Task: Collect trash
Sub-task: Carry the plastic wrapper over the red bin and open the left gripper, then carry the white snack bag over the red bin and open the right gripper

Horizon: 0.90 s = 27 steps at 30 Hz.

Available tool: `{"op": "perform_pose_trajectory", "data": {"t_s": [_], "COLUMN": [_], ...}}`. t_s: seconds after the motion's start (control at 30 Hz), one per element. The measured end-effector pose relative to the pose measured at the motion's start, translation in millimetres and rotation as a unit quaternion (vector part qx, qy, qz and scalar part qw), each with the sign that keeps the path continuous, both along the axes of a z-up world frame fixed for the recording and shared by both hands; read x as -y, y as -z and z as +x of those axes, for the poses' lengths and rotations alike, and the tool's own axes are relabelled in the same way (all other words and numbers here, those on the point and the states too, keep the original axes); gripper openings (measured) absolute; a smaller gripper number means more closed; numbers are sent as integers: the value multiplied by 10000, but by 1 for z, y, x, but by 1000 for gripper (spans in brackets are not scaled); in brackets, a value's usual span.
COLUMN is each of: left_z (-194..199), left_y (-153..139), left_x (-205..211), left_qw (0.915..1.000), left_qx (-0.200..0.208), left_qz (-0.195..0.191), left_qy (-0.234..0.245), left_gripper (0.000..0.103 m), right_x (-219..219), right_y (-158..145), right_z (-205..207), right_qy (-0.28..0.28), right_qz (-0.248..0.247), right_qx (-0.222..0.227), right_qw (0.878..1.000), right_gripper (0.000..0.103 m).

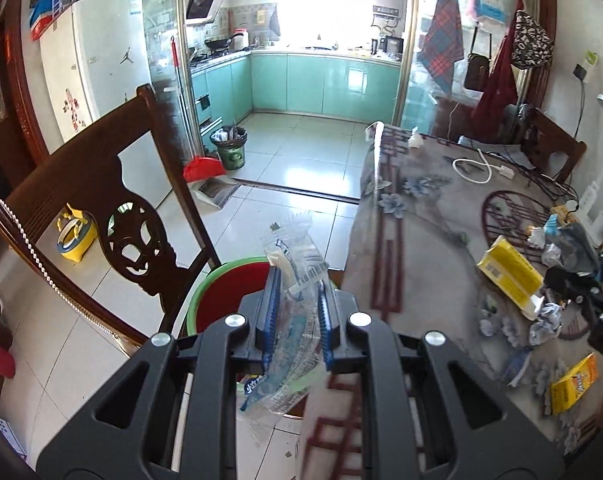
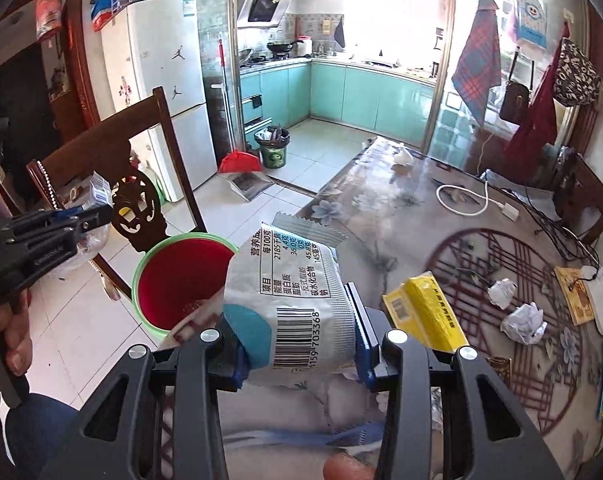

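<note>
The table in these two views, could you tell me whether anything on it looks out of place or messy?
Yes. Litter is strewn over the table: two crumpled paper balls, a yellow box lying askew and a loose white cable. Each gripper already holds a wrapper near the red bin.

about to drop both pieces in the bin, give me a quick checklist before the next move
1. Left gripper shut on clear plastic wrapper: ok.
2. Right gripper shut on silver snack packet: ok.
3. Red bin open, has room: ok.
4. Left wrapper over the bin: cannot tell.
5. Snack packet over the bin: not ok, only its edge overlaps the rim.
6. Table cleared: not ok, yellow box and crumpled paper remain.
</note>
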<state>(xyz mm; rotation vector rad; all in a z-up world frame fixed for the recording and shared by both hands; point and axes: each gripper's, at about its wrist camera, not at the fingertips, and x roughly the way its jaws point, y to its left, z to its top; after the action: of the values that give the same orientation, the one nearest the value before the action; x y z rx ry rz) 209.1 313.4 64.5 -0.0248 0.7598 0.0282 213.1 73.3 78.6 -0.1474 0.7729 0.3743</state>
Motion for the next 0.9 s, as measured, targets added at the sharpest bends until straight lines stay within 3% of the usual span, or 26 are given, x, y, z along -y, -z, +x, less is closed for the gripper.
{"op": "perform_pose_trajectory", "data": {"t_s": [0.3,0.6,0.63,0.7,0.9], "left_z": [33,68,71,74,67], "left_y": [88,147,152,160,160], "left_x": [-48,-60,-60,-61,-68], "left_qw": [9978,9920,9912,9900,9893], "left_qx": [-584,-1073,-1120,-1189,-1104], "left_qz": [-284,-618,-650,-691,-680], "left_qy": [-144,-255,-263,-321,-663], "left_gripper": [17,20,24,48,66], "right_x": [-77,-103,-102,-103,-102], "right_y": [9,28,30,35,43], "right_z": [25,42,43,47,55], "right_qy": [-515,-664,-664,-670,-739], "right_qz": [-67,-133,-146,-165,-168], "right_qx": [-22,-149,-167,-197,-236], "right_qw": [9986,9976,9975,9974,9968], "right_gripper": [39,39,39,39,39]}}
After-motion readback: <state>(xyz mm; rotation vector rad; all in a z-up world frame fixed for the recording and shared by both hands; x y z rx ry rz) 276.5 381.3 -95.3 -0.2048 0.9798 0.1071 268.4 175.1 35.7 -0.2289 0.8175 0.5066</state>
